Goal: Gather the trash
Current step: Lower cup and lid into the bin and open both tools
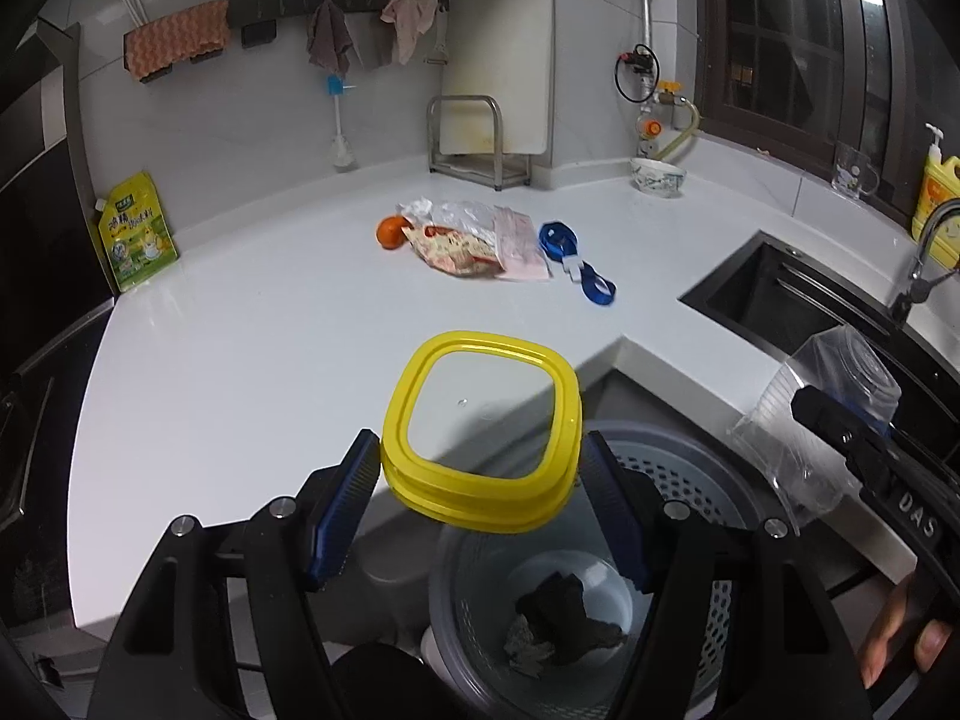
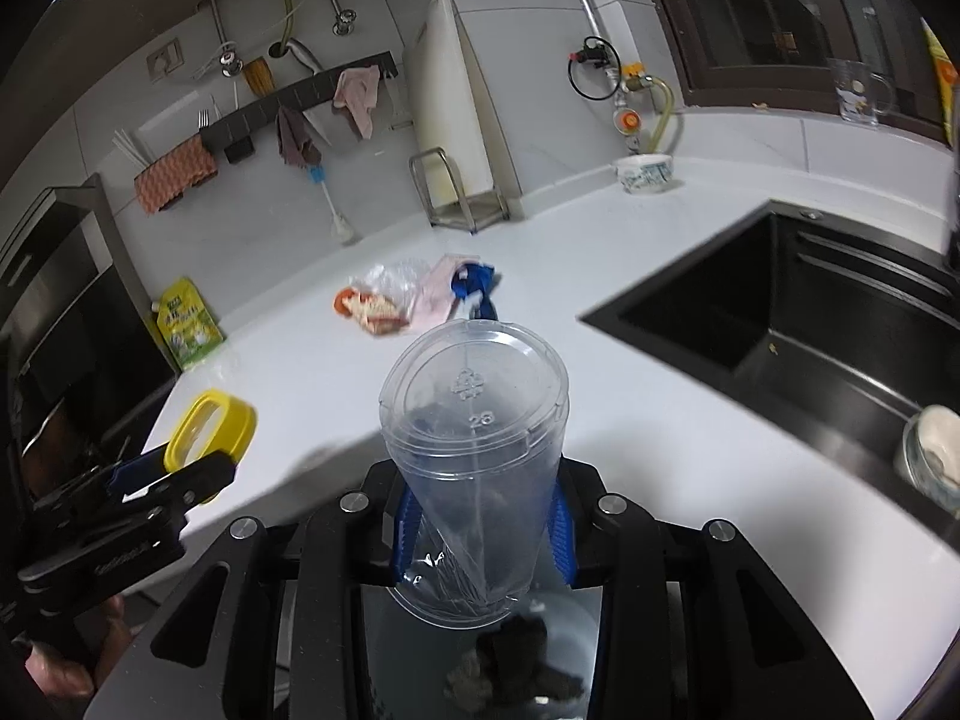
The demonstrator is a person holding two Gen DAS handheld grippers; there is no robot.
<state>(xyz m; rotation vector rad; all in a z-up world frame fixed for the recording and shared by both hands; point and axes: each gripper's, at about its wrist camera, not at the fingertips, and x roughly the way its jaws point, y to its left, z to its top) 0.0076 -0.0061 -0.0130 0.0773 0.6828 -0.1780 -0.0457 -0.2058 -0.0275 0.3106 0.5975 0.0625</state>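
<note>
My left gripper is shut on a yellow-rimmed clear lid and holds it above a grey perforated trash basket with dark scraps inside. My right gripper is shut on a clear plastic cup, base pointing forward, mouth over the scraps below. The cup and the right gripper also show at the right of the left wrist view. The lid shows at the left of the right wrist view. On the white counter lie snack wrappers, an orange and blue clips.
A black sink is set in the counter at the right, a bowl in it. A small bowl, a cutting-board rack and a green pouch stand along the back wall. Dish soap stands by the tap.
</note>
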